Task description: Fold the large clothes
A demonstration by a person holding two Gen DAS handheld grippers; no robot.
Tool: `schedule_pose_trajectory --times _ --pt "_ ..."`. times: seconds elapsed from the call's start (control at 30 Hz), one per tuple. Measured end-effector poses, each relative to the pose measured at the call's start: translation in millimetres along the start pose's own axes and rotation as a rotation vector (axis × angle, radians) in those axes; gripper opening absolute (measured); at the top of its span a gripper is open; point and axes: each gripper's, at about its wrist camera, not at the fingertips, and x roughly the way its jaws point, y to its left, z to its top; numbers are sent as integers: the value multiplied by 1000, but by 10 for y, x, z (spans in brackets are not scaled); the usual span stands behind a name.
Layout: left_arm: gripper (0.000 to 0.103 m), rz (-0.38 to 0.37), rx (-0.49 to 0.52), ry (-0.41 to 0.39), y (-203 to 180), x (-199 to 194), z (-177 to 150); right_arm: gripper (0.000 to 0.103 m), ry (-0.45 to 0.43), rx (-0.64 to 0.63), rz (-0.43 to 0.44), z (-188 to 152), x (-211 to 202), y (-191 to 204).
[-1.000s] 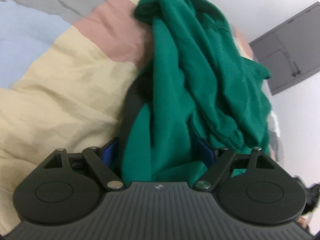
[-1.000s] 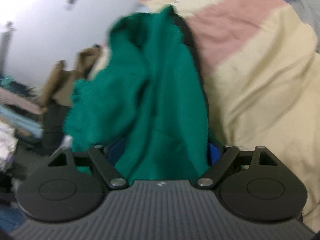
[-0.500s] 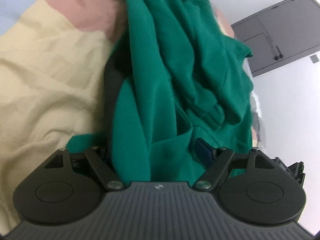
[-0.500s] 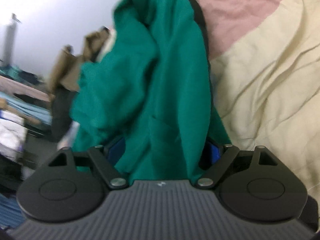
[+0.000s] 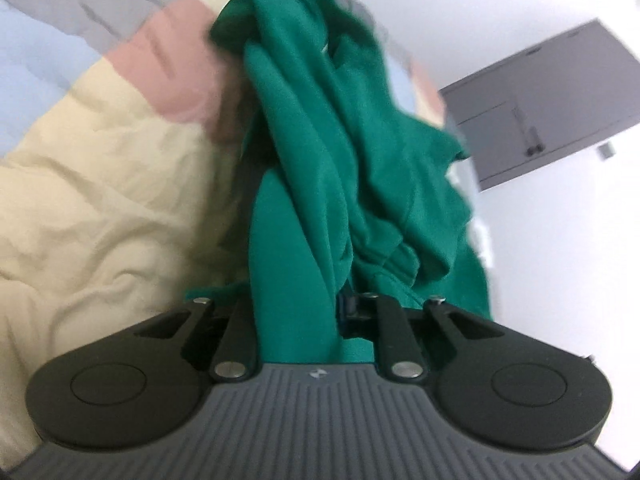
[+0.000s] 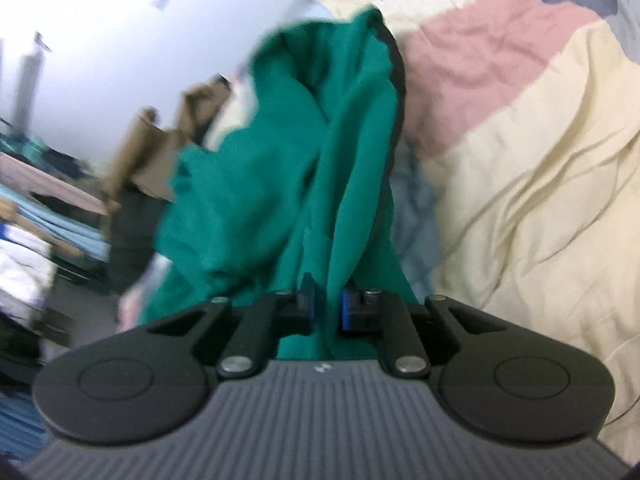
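Observation:
A large green garment [image 5: 344, 168] hangs bunched between both grippers, lifted above the bed. My left gripper [image 5: 298, 304] is shut on a fold of the garment, which fills the space between its blue-padded fingers. In the right wrist view the green garment [image 6: 296, 184] drapes forward from my right gripper [image 6: 326, 306], whose blue pads [image 6: 347, 308] are closed tight on a thin fold. The far end of the cloth is bunched near the other hand.
The bed has a patchwork cover [image 5: 100, 184] in cream, pink, grey and pale blue, also in the right wrist view [image 6: 532, 184]. A grey wall cabinet [image 5: 552, 108] hangs on the white wall. Clothes racks and piles [image 6: 44, 216] and a tan garment [image 6: 168, 140] are at left.
Both grippers closed from wide open onto folds of the green garment. The views shifted as the garment was raised and swung over the bed.

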Motion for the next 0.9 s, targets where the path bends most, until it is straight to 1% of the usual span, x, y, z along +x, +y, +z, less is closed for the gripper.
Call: schedule_pose_trajectory --times 0.07,0.13,0.2,0.27,0.4,0.5,0.57,0.63,0.67,0.7,0.73,0.8,0.9 --pt "18 -47 -7 -8 -81 -135 17 14 -27 7 60 50 -198 46" --pt "18 -77 5 -14 -215 -269 16 14 -54 11 121 86 -396 93" --pt "18 -105 10 -16 -315 -421 -1 14 -79 -3 163 90 -557 178" --pt "18 -126 6 -9 -397 -547 13 14 -100 -3 211 56 -733 223" --pt "18 -158 8 11 -494 -917 -163 13 -128 -7 274 -104 -1070 243" --pt "18 -193 0 26 -481 -1179 -371 13 -129 -19 287 -299 -1294 273" --pt "18 -216 -41 38 -432 -1299 -516 13 -131 -11 296 -416 -1443 252" --pt "18 -226 -58 32 -387 -1364 -628 12 -137 3 295 -519 -1567 222" --pt "18 -229 -76 27 -357 -1387 -648 12 -141 7 293 -560 -1598 206" --pt "18 -232 -89 20 -321 -1393 -661 8 -144 16 289 -594 -1617 187" --pt "18 -237 -90 7 -281 -1398 -647 8 -157 28 275 -614 -1635 162" --pt "18 -246 -157 -1 -149 -1345 -619 8 -189 47 260 -602 -1662 106" --pt "18 -247 -175 5 -36 -1254 -576 7 -192 88 263 -554 -1566 -1"
